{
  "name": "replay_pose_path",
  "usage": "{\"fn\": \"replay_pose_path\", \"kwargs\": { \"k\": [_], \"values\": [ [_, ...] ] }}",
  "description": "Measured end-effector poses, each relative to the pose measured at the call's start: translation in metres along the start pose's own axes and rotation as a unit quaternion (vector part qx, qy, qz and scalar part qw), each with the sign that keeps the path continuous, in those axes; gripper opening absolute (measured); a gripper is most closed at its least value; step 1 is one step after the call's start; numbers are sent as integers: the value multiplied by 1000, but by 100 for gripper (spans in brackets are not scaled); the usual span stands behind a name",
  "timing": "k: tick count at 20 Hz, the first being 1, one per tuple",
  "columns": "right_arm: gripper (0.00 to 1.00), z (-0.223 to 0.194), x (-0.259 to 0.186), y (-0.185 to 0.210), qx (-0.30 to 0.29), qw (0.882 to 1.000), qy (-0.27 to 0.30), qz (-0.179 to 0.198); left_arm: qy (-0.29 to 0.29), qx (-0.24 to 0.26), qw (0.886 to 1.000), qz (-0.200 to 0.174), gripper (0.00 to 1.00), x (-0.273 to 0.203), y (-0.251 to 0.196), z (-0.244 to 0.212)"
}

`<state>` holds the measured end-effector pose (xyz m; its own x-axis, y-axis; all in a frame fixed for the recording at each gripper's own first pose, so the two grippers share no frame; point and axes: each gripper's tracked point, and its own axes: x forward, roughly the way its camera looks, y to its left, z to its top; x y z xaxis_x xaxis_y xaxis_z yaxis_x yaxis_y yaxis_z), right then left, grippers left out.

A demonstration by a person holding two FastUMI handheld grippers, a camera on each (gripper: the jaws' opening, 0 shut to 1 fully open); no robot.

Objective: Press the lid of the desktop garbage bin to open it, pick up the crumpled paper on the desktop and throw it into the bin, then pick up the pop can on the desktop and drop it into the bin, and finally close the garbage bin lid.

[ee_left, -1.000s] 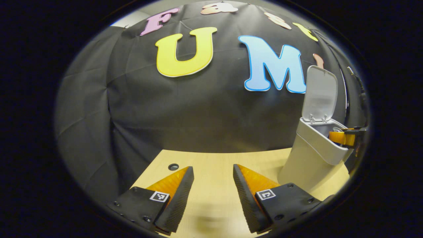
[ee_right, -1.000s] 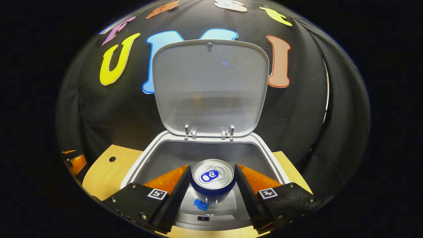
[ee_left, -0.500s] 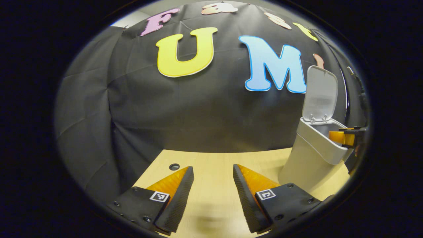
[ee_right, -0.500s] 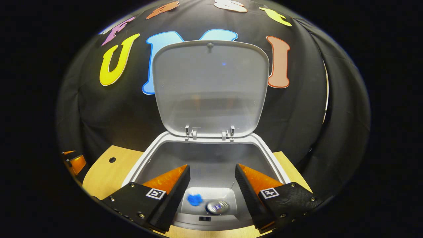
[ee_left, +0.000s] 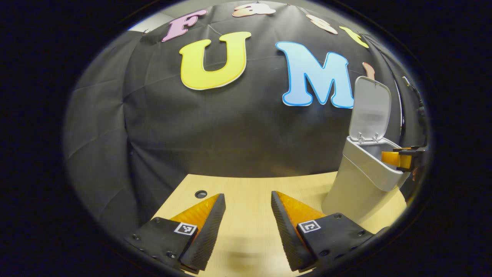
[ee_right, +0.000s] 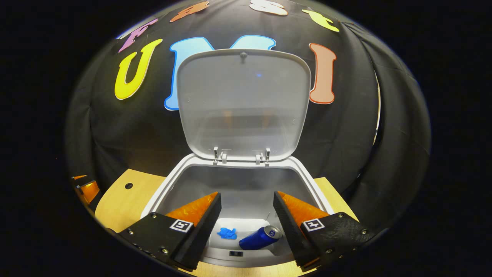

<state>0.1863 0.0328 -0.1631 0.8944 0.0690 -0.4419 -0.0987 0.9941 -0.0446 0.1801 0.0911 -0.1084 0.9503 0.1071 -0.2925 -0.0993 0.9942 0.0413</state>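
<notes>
The white garbage bin (ee_right: 163, 188) stands open, its lid (ee_right: 243, 104) upright against the wall. At the bottom of the bin a blue pop can (ee_right: 260, 238) lies on its side beside the blue crumpled paper (ee_right: 227, 233). My right gripper (ee_right: 246, 207) hovers open over the bin's mouth with nothing between its fingers. In the left gripper view the bin (ee_left: 361, 184) stands at the right with its lid (ee_left: 369, 107) raised, and the right gripper (ee_left: 401, 158) reaches over its rim. My left gripper (ee_left: 246, 209) is open and low over the wooden table (ee_left: 246, 188).
A small round hole (ee_left: 200, 194) sits in the tabletop near its far left corner, also seen as the hole (ee_right: 128, 186) in the right gripper view. The black cloth wall runs close behind the table and bin.
The right gripper let go of the pop can; it dropped into the bin and came to rest on its side beside the paper. The left gripper has barely moved.
</notes>
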Motion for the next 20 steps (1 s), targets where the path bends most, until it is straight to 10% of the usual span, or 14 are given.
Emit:
{"fn": "replay_pose_path", "kwargs": {
  "k": [20],
  "values": [
    [88,176,-43,18,6,986,-163,14,-11,-7,1000,-8,78,-5,5,6]
  ]
}}
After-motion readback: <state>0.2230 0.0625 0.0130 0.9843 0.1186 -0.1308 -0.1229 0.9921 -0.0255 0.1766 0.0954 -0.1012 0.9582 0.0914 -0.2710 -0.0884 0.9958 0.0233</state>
